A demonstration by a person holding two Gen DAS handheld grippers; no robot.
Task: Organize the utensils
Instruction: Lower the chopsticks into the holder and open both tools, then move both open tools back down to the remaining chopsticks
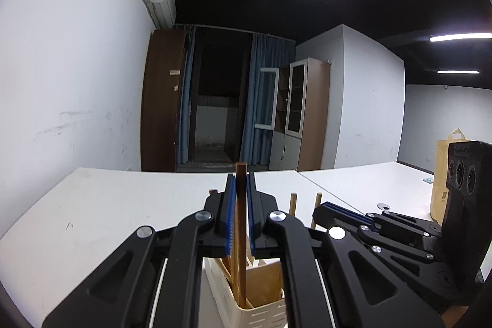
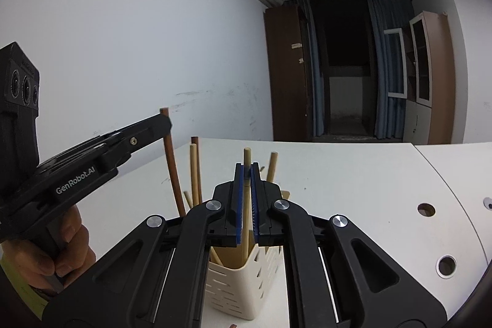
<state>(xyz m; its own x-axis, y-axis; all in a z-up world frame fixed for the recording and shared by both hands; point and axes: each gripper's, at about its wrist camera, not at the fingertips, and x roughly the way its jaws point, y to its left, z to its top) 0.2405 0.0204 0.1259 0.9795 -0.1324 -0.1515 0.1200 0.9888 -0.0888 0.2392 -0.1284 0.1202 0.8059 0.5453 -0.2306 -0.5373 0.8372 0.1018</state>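
Observation:
A cream perforated utensil holder (image 1: 261,314) stands on the white table (image 1: 107,220), with several wooden sticks upright in it. It also shows in the right wrist view (image 2: 233,282). My left gripper (image 1: 241,183) is shut on a dark brown stick (image 1: 240,235) whose lower end is inside the holder. My right gripper (image 2: 247,171) is shut on a light wooden stick (image 2: 246,217) that also reaches into the holder. The left gripper (image 2: 164,125) shows in the right wrist view, clamped near the top of the brown stick (image 2: 172,168).
A brown paper bag (image 1: 442,174) stands on the table at the right. The table (image 2: 369,189) has round cable holes (image 2: 426,209) on its right side. A white wall runs along the left; cabinets and a dark doorway lie beyond the table.

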